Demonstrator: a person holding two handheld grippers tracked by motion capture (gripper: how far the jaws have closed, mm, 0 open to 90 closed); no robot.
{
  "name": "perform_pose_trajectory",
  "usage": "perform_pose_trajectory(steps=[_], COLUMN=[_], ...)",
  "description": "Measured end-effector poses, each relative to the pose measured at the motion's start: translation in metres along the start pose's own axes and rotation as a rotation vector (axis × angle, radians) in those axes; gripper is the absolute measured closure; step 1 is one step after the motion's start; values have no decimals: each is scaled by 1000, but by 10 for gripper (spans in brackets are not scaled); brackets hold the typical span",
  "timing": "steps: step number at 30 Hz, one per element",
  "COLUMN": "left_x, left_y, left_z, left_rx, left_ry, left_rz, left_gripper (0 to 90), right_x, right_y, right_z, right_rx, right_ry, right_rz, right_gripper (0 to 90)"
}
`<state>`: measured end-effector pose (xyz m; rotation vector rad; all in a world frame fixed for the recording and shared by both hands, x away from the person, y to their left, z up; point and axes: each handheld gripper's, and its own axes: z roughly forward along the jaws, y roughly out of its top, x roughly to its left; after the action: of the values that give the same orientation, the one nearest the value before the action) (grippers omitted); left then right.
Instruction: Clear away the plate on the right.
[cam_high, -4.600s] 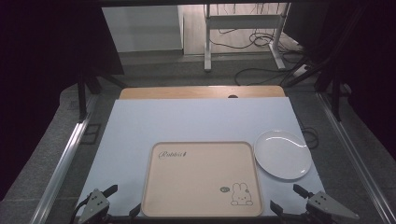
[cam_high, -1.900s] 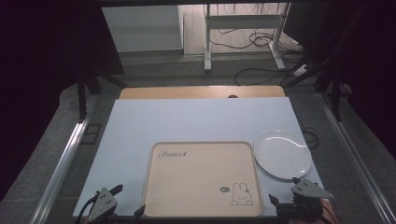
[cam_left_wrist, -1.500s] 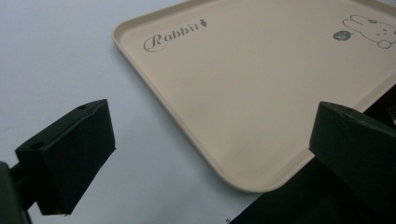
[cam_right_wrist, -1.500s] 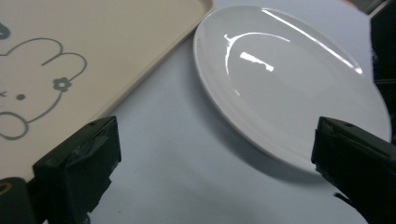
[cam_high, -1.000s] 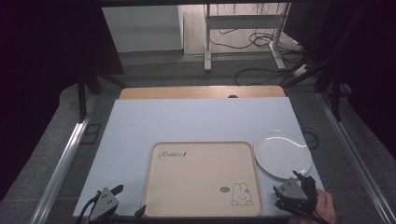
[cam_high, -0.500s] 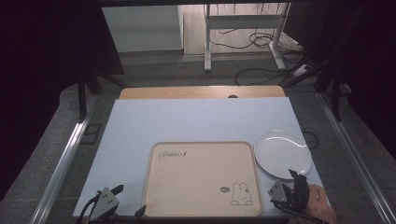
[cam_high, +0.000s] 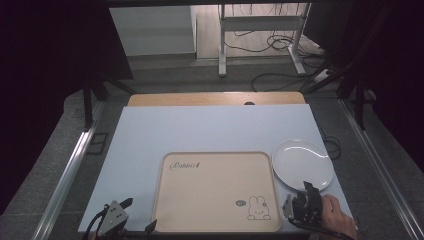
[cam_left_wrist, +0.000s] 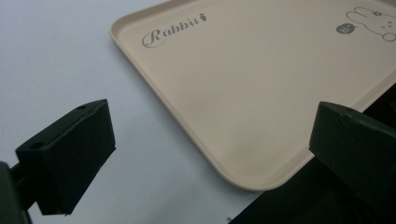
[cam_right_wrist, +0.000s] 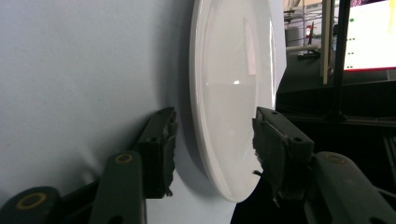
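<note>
Two tongs low at table's near edge, right tongs (cam_right_wrist: 212, 140) rolled sideways, closing around plate (cam_right_wrist: 233, 93) rim, left tongs (cam_left_wrist: 210, 154) wide.

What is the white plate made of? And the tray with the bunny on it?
The white plate looks like glazed ceramic, or maybe glossy melamine: it is smooth and shiny, with bright reflections on it. The tray looks like beige plastic with a matte finish: dull, even surface, rounded moulded rim, and a printed bunny and word. I cannot be sure of either from looks alone.

Pale blue tabletop (cam_high: 210, 132), wooden board (cam_high: 215, 98) behind it, grey floor (cam_high: 165, 75), cables (cam_high: 280, 75), dark surroundings
</note>
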<state>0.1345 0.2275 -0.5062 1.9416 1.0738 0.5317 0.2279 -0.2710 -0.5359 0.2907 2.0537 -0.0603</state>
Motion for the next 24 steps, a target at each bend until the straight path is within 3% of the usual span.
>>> perform_pose_trajectory(steps=[13,24], left_x=[0,0], left_y=[0,1], left_z=[0,1], left_rx=[-1,1], left_ry=[0,0], left_rz=[2,4], left_gripper=[0,0], right_x=[4,6], right_y=[7,9], right_z=[14,19], right_rx=[21,29], right_ry=[-19,-28], right_rz=[-94,-138], right_gripper=[665,748])
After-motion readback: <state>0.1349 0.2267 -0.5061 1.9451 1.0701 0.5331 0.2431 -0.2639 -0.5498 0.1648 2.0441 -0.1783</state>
